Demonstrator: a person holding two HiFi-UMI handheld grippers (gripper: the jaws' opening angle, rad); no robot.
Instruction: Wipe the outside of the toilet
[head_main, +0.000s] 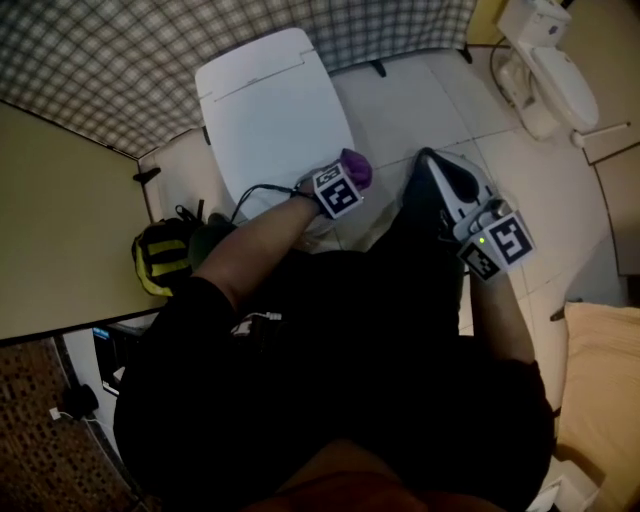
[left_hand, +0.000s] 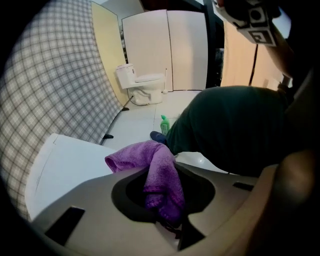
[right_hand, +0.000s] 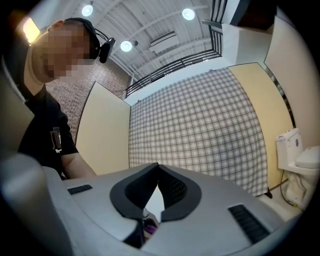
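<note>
My left gripper (left_hand: 162, 192) has its fingers pinching the purple microfibre cloth (left_hand: 156, 167) near the white toilet (head_main: 270, 110). The right gripper (right_hand: 156, 179) seems closed and empty. Wiping is about to start, so I'd press the cloth down.

A white ceramic toilet with its lid shut (head_main: 268, 110) stands at the top middle, just below a grey-and-white checked wall covering (head_main: 120, 60). The left tongs (head_main: 346, 177) reach over the toilet's near right corner, with a purple fluffy cloth (head_main: 357, 166) bunched at their tip just beyond the marker cube. The right tongs (head_main: 432, 162) hang apart to the right, over the pale tiled floor (head_main: 540, 190). A second white toilet (head_main: 548, 72) sits at the top right (well away from the first). A yellow-and-black bag-like object (head_main: 160, 255) lies left of the person's black-clothed lap (head_main: 340, 360), beside a cream partition panel (head_main: 60, 230).
</note>
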